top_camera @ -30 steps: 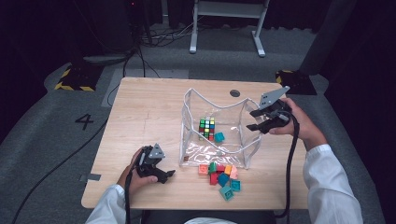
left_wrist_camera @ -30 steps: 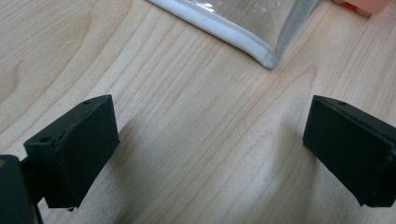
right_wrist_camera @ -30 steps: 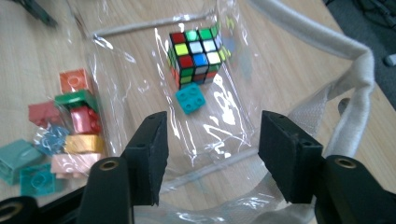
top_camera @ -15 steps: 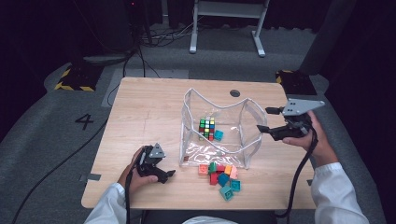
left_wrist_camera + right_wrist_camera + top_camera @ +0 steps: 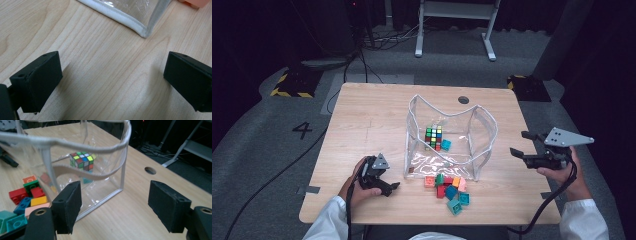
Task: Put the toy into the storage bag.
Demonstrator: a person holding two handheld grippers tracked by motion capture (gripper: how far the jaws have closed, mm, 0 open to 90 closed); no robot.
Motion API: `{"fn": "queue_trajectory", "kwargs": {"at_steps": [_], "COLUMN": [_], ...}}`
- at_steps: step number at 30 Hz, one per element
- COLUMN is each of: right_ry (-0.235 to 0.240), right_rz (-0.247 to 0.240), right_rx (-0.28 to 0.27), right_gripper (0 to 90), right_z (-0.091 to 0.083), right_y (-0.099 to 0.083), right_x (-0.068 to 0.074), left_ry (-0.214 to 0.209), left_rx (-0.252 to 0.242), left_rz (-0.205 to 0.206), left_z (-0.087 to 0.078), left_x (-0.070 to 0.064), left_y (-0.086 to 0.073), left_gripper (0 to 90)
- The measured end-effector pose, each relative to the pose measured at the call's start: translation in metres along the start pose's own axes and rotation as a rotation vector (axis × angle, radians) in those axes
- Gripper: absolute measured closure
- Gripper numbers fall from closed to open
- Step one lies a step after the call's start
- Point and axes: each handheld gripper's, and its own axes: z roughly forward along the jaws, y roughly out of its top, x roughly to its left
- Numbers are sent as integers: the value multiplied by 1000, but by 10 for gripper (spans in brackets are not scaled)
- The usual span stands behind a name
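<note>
A clear plastic bag [image 5: 484,135] with white trim stands open in the middle of the wooden table [image 5: 362,125]. Inside it lie a Rubik's cube [image 5: 433,137] and a teal brick [image 5: 445,145]. Several coloured bricks [image 5: 447,189] are piled just in front of the bag. My left gripper [image 5: 391,190] rests low on the table, left of the bag, open and empty; its view shows the bag's corner [image 5: 140,27] ahead of the left gripper [image 5: 112,75]. My right gripper [image 5: 519,143] hovers open by the table's right edge, apart from the bag. From the right gripper [image 5: 115,205] I see the bag [image 5: 105,145], cube [image 5: 82,163] and bricks [image 5: 27,195].
A round cable hole [image 5: 463,100] sits in the table behind the bag. A white desk frame [image 5: 452,20] stands on the grey floor beyond the table, with cables around it. Bare tabletop lies left of the bag.
My right gripper has pulled away from the bag's right rim, moving right and toward the near edge. The left gripper and the bag have stayed put.
</note>
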Motion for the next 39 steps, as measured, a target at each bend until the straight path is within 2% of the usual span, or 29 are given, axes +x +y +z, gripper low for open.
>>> {"fn": "queue_trajectory", "kwargs": {"at_steps": [6,8,10,12,16,18,20,25,28,32,36,39], "right_ry": [4,15,49,62,124,169,199,258,290,318,346,343], "right_rz": [17,38,45,39,30,49,21,-9,-6,-13,-41,-56], "right_rx": [42,59,63,92,131,145,169,189,176,172,188,202], "right_gripper": [287,292,301,301,333,341,341,347,352,360,367,375], "right_z": [12,17,20,26,35,41,47,56,60,70,76,78], "right_y": [-33,-44,-55,-63,-82,-91,-98,-105,-104,-103,-101,-100], "right_x": [12,20,28,35,50,57,65,81,88,98,105,110], "left_ry": [1,1,1,1,2,2,2,4,4,4,4,4], "left_rx": [0,0,0,0,0,0,0,-1,-1,-1,-1,-1], "left_rz": [-1,-1,-1,-2,-3,-2,-3,-6,-6,-6,-7,-6], "left_z": [0,0,0,0,0,0,0,0,0,0,0,0], "left_x": [0,0,0,0,0,0,0,-1,-1,-1,-1,-1], "left_y": [0,0,0,0,0,0,0,0,0,0,0,0], "left_gripper": [19,19,19,19,19,19,19,17,17,17,18,17]}}
